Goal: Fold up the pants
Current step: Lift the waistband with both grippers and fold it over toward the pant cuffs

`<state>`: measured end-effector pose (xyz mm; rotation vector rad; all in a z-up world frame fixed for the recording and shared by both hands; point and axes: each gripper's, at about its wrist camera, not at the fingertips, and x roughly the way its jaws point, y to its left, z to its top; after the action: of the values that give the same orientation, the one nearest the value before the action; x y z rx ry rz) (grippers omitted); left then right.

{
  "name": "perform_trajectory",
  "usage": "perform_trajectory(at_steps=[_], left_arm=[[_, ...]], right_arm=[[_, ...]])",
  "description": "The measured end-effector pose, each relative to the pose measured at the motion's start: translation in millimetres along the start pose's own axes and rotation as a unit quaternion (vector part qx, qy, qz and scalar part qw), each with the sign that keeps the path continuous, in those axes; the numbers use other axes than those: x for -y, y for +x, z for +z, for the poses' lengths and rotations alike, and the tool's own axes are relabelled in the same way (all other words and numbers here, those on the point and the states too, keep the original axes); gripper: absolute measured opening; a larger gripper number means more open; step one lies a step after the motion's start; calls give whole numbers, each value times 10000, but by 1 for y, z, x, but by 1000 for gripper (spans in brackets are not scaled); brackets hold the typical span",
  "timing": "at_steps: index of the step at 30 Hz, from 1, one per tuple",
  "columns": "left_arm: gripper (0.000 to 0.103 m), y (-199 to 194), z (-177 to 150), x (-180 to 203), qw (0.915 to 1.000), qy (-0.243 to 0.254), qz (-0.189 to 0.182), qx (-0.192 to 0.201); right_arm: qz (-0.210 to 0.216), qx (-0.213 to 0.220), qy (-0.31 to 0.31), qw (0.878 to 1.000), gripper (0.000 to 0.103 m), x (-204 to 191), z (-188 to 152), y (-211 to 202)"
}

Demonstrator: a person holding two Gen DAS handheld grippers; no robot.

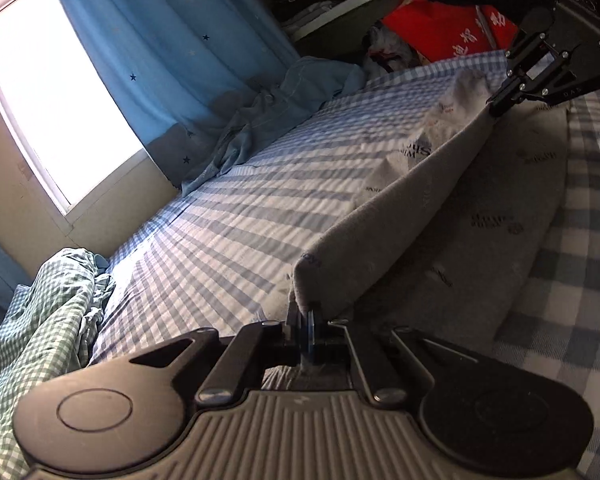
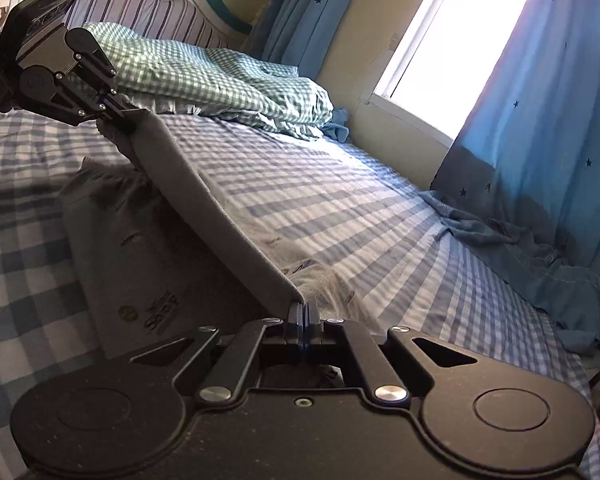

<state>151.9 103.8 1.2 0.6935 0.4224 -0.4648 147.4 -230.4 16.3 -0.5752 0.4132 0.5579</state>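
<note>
Grey printed pants (image 1: pixel 396 216) lie on a blue-checked bed, with one layer lifted and stretched taut between the two grippers. My left gripper (image 1: pixel 308 320) is shut on one corner of the lifted edge. My right gripper (image 1: pixel 496 106) shows at the far end in the left wrist view, shut on the other corner. In the right wrist view my right gripper (image 2: pixel 303 312) is shut on the pants (image 2: pixel 220 208), and the left gripper (image 2: pixel 122 116) holds the far corner. The lower layer (image 2: pixel 140 264) rests flat on the bed.
The blue-checked sheet (image 1: pixel 228 232) covers the bed. A green-checked quilt (image 2: pixel 220 76) is bunched at the headboard. A blue garment (image 1: pixel 268 120) lies by the star-print curtain (image 1: pixel 160 40) and window. Red cloth (image 1: pixel 444 28) and shelves stand past the bed's foot.
</note>
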Motion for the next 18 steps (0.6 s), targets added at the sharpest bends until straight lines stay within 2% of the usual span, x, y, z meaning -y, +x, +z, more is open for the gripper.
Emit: perform_trajectory(at_steps=[5,10,13,18], left_arm=[[2,2,-16,26,9985,395,368,-125],[2,-10,-11,30,9943,857,631,-24],[2,-12,-16,27,9934,979,605,7],[2,-10,-32,39,9954,871,322,-236]], right_arm=[[-69,-132,52,9999,0,-30,-16,7],[-178,-67,-183,9997,0,-37,-13,-2],[-184,-43,-426,9989,0,-44,-10,-11],[-52,-168,-728,9972,0,-62,-16,-15]])
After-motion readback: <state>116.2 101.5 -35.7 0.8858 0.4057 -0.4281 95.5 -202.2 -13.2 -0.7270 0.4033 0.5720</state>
